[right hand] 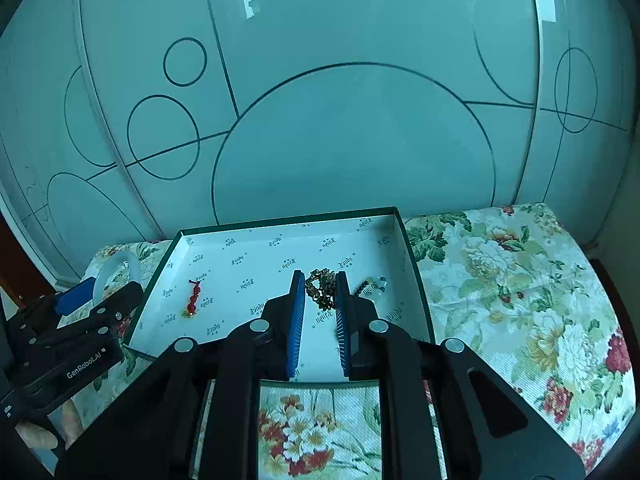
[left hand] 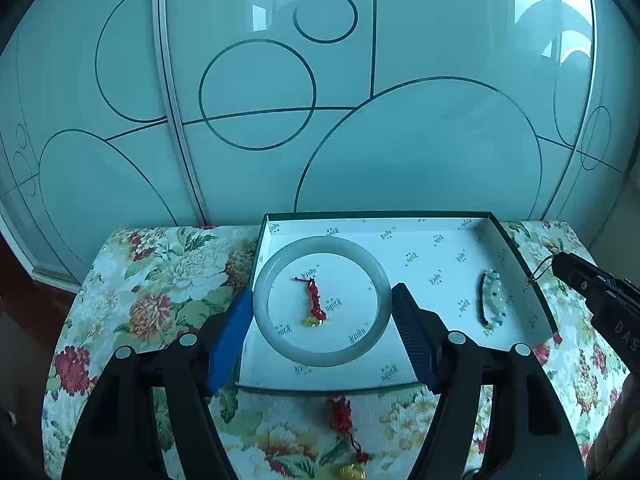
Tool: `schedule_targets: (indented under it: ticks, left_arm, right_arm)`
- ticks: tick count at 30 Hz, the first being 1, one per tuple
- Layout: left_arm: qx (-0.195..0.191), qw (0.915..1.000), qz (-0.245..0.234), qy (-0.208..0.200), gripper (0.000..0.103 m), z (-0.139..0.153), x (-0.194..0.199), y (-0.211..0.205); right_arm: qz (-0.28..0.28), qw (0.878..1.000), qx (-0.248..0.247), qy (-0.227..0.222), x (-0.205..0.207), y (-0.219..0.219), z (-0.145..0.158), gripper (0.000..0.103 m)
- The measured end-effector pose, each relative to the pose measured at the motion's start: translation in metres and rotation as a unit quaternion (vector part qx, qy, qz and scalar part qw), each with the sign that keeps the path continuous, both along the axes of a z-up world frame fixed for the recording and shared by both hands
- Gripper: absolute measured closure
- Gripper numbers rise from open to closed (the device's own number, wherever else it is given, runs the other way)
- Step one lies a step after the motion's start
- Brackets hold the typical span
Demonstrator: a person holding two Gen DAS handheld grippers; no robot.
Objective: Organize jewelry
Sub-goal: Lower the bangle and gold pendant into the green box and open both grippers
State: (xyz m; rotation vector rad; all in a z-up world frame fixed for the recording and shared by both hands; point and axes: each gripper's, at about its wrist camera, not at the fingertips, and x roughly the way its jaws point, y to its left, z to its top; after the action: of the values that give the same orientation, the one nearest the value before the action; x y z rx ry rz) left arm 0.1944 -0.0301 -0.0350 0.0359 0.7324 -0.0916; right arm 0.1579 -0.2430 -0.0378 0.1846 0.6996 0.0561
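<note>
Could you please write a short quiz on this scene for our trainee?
1. True or false: the box is empty.
2. What does the left gripper hold? A ring; B bangle; C watch.
3. How many red charms show in the left wrist view, and where?
Key: 1 false. 2 B. 3 two: one in the box, one on the cloth in front of it.

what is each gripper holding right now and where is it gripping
Left gripper: pale green jade bangle, clamped across its outer rim. Right gripper: brown beaded chain, pinched between its fingertips.
</note>
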Motion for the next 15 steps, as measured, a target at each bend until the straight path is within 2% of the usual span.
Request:
schedule_targets:
  ticks: [7,15]
  left_arm:
    - [0.016,0.9989,-0.002,0.044,0.034,-0.046,0.046,-0.012]
    - [0.023,0.9967,-0.012,0.076,0.033,-0.075,0.062,-0.016]
  right_arm:
    - [0.002,0.998,-0.008,0.059,0.050,0.006,-0.048,0.088]
    - [0.007,0.995,-0.018,0.095,0.069,0.011,-0.076,0.087]
